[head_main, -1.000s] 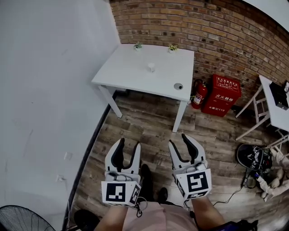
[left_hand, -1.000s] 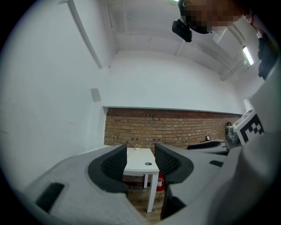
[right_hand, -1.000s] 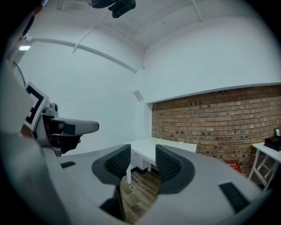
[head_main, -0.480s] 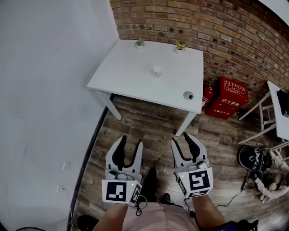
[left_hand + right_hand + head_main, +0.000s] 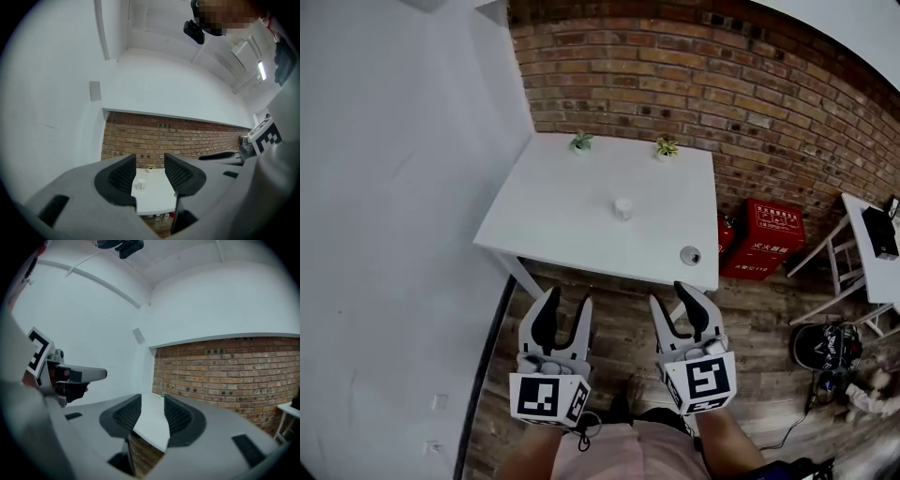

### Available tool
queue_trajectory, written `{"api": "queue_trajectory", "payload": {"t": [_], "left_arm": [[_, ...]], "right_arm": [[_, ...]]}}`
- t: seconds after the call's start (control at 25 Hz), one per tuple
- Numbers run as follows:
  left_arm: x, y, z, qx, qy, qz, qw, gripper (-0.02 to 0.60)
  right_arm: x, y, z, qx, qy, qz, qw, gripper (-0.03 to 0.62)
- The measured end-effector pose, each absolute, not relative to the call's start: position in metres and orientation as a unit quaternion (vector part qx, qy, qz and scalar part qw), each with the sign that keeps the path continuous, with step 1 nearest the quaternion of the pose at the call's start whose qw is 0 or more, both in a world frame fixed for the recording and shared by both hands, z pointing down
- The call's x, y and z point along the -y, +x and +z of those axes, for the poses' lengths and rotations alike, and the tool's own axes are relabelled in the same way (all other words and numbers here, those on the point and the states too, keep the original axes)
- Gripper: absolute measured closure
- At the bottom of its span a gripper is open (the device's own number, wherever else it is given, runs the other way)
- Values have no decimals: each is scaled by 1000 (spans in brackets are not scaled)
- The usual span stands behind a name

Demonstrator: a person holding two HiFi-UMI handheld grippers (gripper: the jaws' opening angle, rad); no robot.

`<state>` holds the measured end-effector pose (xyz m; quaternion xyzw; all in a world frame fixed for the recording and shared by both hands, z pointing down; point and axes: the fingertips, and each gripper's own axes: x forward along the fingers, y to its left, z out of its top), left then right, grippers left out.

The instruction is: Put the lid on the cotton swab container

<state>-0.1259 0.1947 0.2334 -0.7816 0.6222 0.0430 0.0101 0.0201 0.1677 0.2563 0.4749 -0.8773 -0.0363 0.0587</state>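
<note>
L tool (image 5: 567, 302) and R tool (image 5: 674, 300) are held side by side above the wooden floor (image 5: 619, 330), near the front edge of the white bench (image 5: 553, 225), w/ jaws pointed toward it. The L jaws are parted to a moderate gap and nothing is gripped; only the far-off bench is seen btwn them. The R jaws are likewise apart and empty, and are being closed at this moment. The cotton swab container (image 5: 623, 208), a small white cylinder, is stood upright near the bench's middle, well apart from both tools. A round item (image 5: 691, 254), prob. the lid though too small for certainty, is lain by the bench's front R corner, apart from the container. One potted plant (image 5: 580, 142) and a second plant (image 5: 667, 147) are set at the back edge, against the brick wall (image 5: 750, 103). A red cabinet (image 5: 766, 236) is placed on the floor to the bench's R.
</note>
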Motion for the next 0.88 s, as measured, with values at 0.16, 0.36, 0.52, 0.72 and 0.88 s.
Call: {"api": "queue_trajectory", "payload": {"t": [0.16,0.36,0.52,0.72,0.88], "left_arm": [[-174,-126,236,-607,-793,46,4,389],[-152,-125,255,-599,-799,38,-19,389],[-132,-120,272,-595,-803,23,-33,388],[-91,-117,289,-594,-803,9,-49,385],[-50,-113,296,-596,-801,-6,-53,385]], "right_arm": [[-150,18,253,871,485,-40,65,437],[-130,18,265,869,489,-32,73,437],[-109,21,281,868,490,-14,78,436],[-68,20,305,874,480,11,78,436],[-25,21,317,879,469,29,78,431]]}}
